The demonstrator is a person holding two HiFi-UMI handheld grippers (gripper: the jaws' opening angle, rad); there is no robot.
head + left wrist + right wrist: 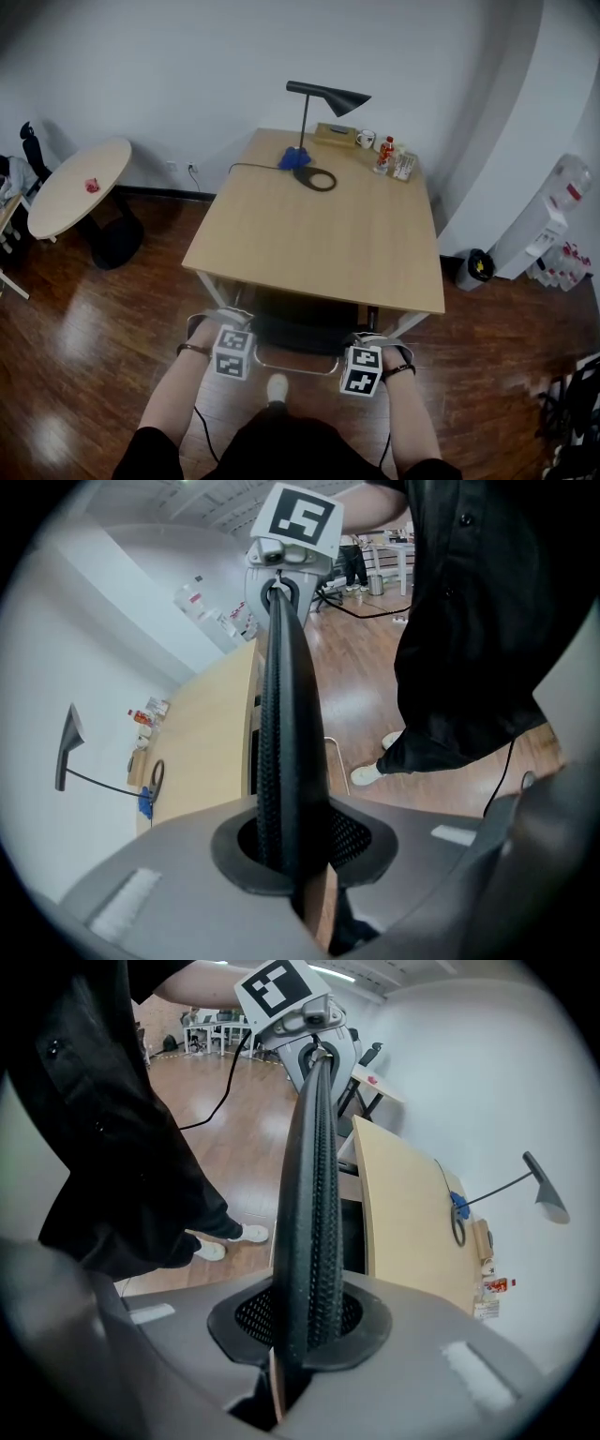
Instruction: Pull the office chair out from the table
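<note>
Only the gripper views show the grip: the left claw [291, 855] and the right claw [305, 1335] each sit narrow, clamped on the black mesh back rim of the office chair [300, 328]. The head view puts the chair at lower centre, tucked under the worktop's [319, 234] near edge, with its back rim running left to right and its seat facing the worktop. Print on the bottles [384, 155] is too small to read.

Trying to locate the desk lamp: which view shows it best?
Head view: the desk lamp stands whole on the far end of the table. Both gripper views show it small and sideways near their edges.
</note>
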